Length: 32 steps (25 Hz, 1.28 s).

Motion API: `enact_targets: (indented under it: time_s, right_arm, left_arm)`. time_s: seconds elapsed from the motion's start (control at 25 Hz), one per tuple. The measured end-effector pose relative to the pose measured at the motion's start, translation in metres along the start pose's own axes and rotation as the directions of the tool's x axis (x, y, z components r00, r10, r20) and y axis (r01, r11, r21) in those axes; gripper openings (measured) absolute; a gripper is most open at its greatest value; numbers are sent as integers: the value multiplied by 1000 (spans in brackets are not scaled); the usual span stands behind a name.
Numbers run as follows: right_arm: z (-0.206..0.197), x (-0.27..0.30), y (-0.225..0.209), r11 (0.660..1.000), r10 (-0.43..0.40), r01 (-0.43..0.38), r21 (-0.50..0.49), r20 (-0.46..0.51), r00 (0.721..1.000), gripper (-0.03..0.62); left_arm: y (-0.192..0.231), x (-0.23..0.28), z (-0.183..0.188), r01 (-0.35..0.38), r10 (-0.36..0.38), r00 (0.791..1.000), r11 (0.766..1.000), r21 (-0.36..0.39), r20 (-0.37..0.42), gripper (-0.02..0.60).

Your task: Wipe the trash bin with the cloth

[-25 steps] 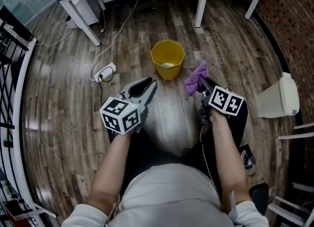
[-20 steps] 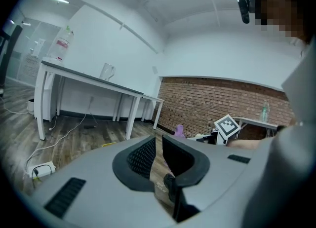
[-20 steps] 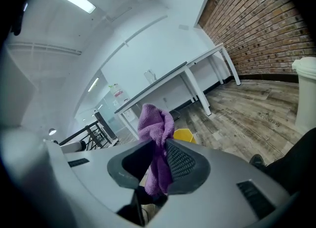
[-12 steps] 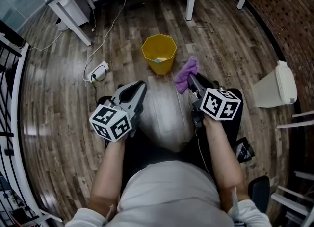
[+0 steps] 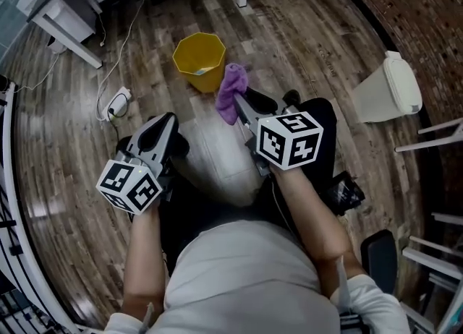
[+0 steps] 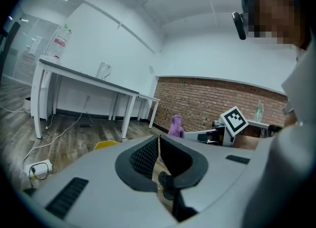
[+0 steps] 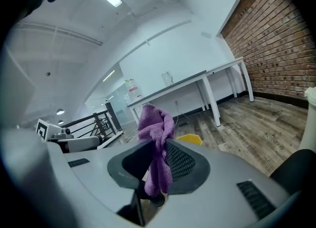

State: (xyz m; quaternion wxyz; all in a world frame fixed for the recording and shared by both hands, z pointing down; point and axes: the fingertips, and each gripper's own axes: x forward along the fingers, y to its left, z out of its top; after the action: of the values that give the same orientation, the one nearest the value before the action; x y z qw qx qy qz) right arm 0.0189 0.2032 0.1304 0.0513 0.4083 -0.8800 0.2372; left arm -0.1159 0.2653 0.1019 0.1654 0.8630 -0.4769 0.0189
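Clamping cloth, right tool hangs near bin rim.

The cloth was purple and soft, bunched into a crumpled wad. It was pinched between the jaws of my right gripper, one tuft standing above them and a tail hanging below. The trash bin was yellow, with a many-sided rim and an open top. It stood upright on the wooden floor at the far side, just left of the cloth.
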Motion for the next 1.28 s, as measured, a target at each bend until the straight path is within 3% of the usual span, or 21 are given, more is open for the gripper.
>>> enact_targets:
  time_s: [1.28]
  right_arm:
    - [-26,-4,14,998,5,-7,-59,-30,1000,72]
  left_arm:
    - [-8,-4,-18,0,0,999,1000,-21,-35,15]
